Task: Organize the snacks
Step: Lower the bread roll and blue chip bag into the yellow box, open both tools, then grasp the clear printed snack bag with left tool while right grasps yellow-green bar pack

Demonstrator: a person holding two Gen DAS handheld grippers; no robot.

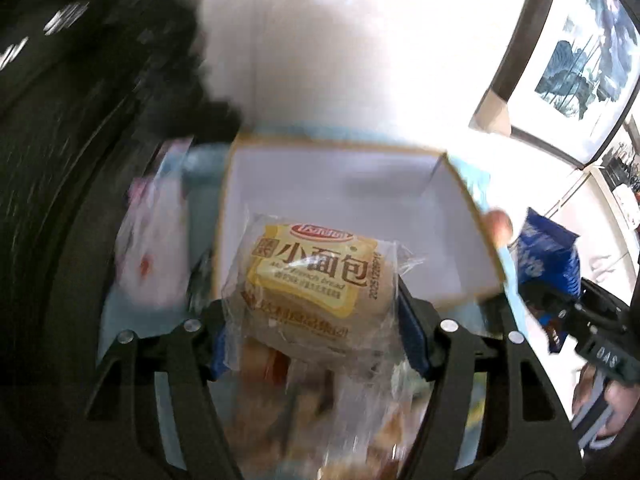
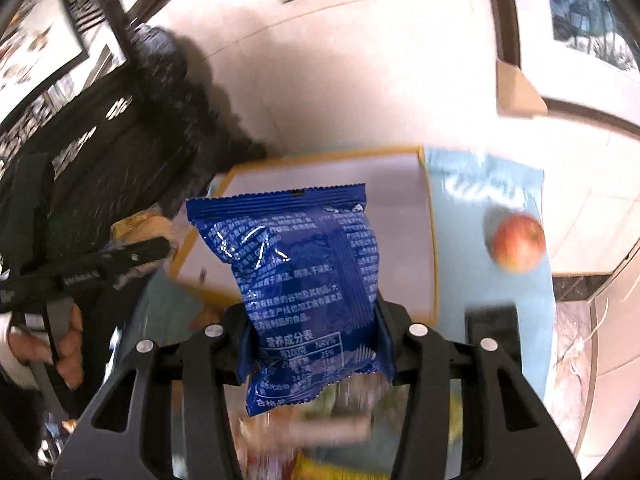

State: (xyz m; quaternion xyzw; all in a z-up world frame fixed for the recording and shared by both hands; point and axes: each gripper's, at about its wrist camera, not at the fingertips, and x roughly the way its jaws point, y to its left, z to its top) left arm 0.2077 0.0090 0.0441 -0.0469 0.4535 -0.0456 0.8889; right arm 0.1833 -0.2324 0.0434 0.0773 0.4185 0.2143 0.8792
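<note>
Left gripper (image 1: pixel 312 320) fingers clamped on a clear-wrapped bread bun (image 1: pixel 316 276), yellow label with brown print, held over the near edge of the open white box (image 1: pixel 360 184). Right gripper (image 2: pixel 316 332) fingers pinch the lower part of a blue snack bag (image 2: pixel 296 272), printed back side facing up, hanging above the same box (image 2: pixel 400 208) (tan rim, white inside). From the left wrist view the blue bag (image 1: pixel 548 256) sits at 3 o'clock of the box. An apple (image 2: pixel 518 242) lies on the pale blue tabletop (image 2: pixel 492 292) at 3 o'clock of the box, just beside it. A white packet (image 1: pixel 152 248) lies at 9 o'clock of the box. More wrapped snacks below both grippers, too blurred to identify.
</note>
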